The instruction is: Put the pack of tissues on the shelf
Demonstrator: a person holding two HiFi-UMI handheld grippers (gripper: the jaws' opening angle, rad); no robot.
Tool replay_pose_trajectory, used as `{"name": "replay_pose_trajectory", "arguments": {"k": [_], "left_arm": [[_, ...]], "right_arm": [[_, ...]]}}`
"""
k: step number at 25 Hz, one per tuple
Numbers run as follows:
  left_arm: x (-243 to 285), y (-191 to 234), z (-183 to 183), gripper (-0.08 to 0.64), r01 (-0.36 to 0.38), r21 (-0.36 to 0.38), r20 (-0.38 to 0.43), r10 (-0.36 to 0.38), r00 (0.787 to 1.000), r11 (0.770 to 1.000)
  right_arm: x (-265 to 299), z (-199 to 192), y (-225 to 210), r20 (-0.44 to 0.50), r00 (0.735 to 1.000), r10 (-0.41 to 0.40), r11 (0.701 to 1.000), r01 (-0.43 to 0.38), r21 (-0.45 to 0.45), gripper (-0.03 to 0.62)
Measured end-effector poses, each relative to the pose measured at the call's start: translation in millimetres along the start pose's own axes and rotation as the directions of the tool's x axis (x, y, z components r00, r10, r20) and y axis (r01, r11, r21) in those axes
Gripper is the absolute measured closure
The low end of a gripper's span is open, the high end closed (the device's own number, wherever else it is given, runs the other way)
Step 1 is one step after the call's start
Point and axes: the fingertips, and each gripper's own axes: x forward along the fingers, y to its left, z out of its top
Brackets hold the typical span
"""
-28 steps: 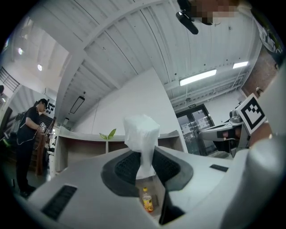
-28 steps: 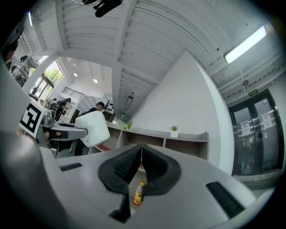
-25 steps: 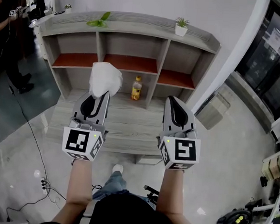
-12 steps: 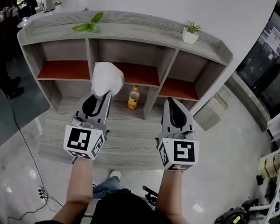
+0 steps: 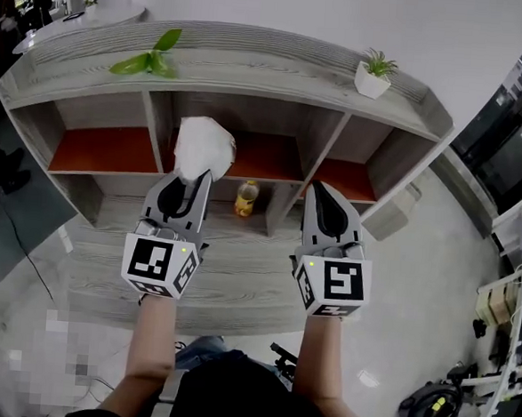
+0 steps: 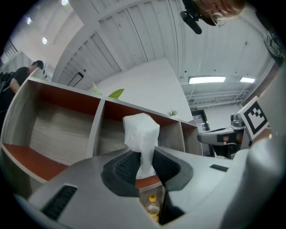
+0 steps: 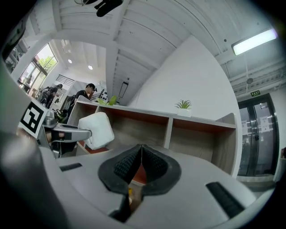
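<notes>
Pack of tissues [image 5: 203, 147] is pinched by its lower end in my left gripper [image 5: 194, 181] and held up in the air. My right gripper [image 5: 323, 191] rides beside it, jaws pressed together on nothing. Over the last second the shelf [image 5: 253, 73] has drawn closer, and the pack now hangs before its middle bay, above the yellow bottle [image 5: 245, 198]. I judge that only the reach in and the release remain.

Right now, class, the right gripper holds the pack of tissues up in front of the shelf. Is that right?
No: the left gripper holds the pack of tissues up in front of the shelf, its jaws pinching the pack in the left gripper view. The right gripper is shut and empty.
</notes>
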Motion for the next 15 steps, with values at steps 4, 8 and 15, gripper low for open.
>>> {"name": "replay_pose_trajectory", "arguments": {"k": [4,8,15], "left_arm": [[11.2,7.9,-5.1,0.475,0.008,-0.031,-0.003,-0.008,1.000,0.999],[21.7,8.6,-9.6,0.476,0.014,-0.101,-0.002,-0.015,1.000,0.995],[35.6,2.9,-12.3,0.476,0.000,-0.157,-0.010,-0.001,1.000,0.988]], "right_arm": [[16.1,-3.5,8.5,-0.010,1.000,0.017,1.000,-0.017,-0.013,0.574],[25.6,-5.0,9.7,-0.020,0.999,0.033,0.999,-0.034,-0.033,0.574],[33.2,-5.7,-3.0,-0.007,0.999,0.053,0.998,-0.054,-0.016,0.574]]}}
